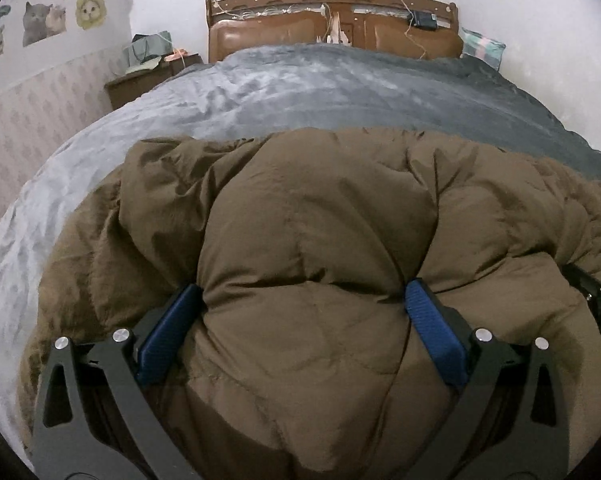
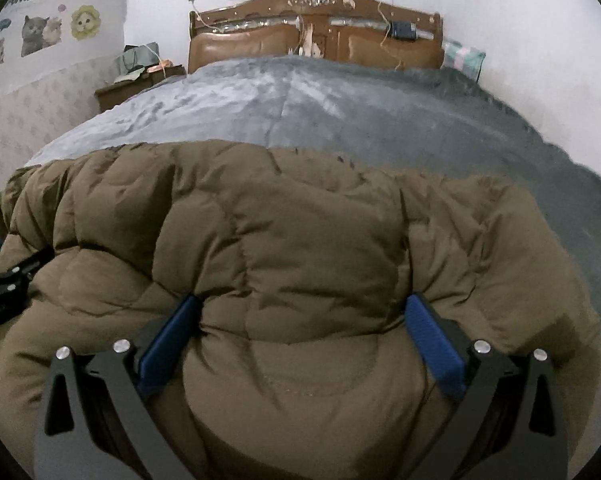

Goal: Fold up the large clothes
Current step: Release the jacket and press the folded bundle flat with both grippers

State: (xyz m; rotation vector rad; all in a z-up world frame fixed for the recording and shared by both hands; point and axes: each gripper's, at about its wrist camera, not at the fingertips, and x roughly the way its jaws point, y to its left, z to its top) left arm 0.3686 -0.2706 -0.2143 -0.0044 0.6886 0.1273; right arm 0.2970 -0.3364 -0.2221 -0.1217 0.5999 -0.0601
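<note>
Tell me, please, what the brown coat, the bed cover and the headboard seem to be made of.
Brown coat: matte woven shell, probably nylon or polyester, with puffy stitched padding. Bed cover: grey plush, likely fleece; its nap shows light and dark streaks. Headboard: glossy brown wood, with padded panels that look like leather or imitation.

The left gripper (image 1: 302, 300) has two black metal arms, each ending in a ribbed blue pad (image 1: 434, 332). Behind each pad sit two round silver screws (image 1: 483, 335), and each arm has a long triangular cut-out outside them. The right gripper (image 2: 302, 312) is built the same: black arms, blue pads (image 2: 168, 346), silver screws (image 2: 121, 346).
</note>
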